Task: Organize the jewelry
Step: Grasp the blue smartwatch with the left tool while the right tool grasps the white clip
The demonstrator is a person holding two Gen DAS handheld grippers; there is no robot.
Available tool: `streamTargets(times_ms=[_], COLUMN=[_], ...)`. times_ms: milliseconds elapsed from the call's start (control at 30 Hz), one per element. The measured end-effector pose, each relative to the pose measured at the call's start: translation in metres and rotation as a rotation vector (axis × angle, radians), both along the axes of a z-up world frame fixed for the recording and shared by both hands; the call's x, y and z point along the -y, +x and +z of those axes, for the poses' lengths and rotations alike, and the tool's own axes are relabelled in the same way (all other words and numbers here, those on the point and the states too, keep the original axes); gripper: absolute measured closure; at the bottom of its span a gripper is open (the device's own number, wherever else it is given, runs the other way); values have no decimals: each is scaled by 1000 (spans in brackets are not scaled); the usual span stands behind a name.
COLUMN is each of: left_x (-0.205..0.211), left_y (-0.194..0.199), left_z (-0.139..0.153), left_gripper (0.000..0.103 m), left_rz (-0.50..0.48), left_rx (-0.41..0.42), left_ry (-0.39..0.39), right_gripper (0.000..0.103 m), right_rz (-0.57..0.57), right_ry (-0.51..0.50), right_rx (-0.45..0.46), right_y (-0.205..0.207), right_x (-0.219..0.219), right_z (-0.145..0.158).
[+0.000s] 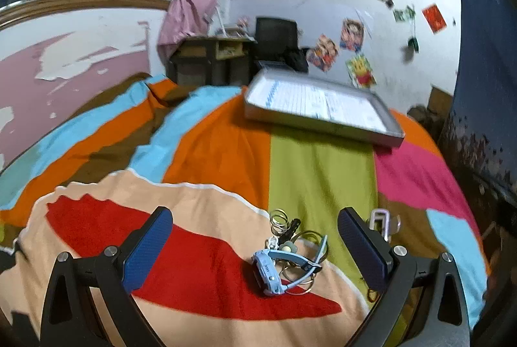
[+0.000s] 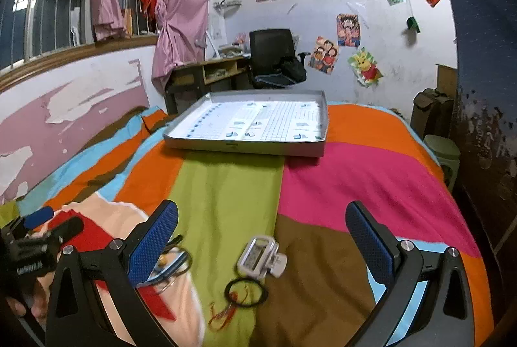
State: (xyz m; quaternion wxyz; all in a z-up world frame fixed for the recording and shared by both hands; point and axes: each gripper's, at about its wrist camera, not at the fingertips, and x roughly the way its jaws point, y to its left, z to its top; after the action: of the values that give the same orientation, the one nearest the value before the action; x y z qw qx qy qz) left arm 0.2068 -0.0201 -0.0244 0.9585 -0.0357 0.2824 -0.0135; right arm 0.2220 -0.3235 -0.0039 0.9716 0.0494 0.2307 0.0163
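Both my left gripper (image 1: 255, 245) and right gripper (image 2: 261, 237) gape wide, holding nothing; the blue watch (image 1: 269, 269) lies tangled among thin rings on the bedspread (image 1: 316, 172), light but snaggy; I'd pinch its stiff case.

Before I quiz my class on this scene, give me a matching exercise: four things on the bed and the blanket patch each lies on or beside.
Things:
1. blue watch
2. tray
3. black ring
4. white clip

Places:
A. far end of the bed
B. green stripe
C. red patch's edge
D. where green meets brown

Pairs: 1-C, 2-A, 3-B, 4-D
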Motion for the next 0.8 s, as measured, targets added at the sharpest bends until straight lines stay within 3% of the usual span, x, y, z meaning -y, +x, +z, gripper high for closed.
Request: streamTargets(times_ms=[200, 267, 333, 467, 500, 633, 800], left_x=[3, 4, 4, 4, 5, 2, 1], left_y=[28, 33, 37, 41, 43, 45, 45], left_z=[-42, -59, -69, -82, -84, -91, -91], left_gripper=[1, 7, 21, 35, 39, 63, 75], left_rz=[-65, -83, -97, -131, -133, -138, -139], left_rx=[-135, -197, -243, -308, -316, -358, -359], left_ry=[0, -21, -43, -100, -106, -148, -153], right_gripper=[1, 1, 3, 27, 28, 44, 67], right_rz=[63, 69, 82, 87, 86, 82, 49], right_ry=[-9, 4, 24, 91, 100, 140, 189], right_rx=[-94, -157, -206, -299, -317, -387, -439], right_y=[53, 63, 69, 79, 83, 93, 99], right_x=[0, 0, 0, 2, 2, 2, -1], right_z=[-36, -55, -69, -93, -99, -120, -135])
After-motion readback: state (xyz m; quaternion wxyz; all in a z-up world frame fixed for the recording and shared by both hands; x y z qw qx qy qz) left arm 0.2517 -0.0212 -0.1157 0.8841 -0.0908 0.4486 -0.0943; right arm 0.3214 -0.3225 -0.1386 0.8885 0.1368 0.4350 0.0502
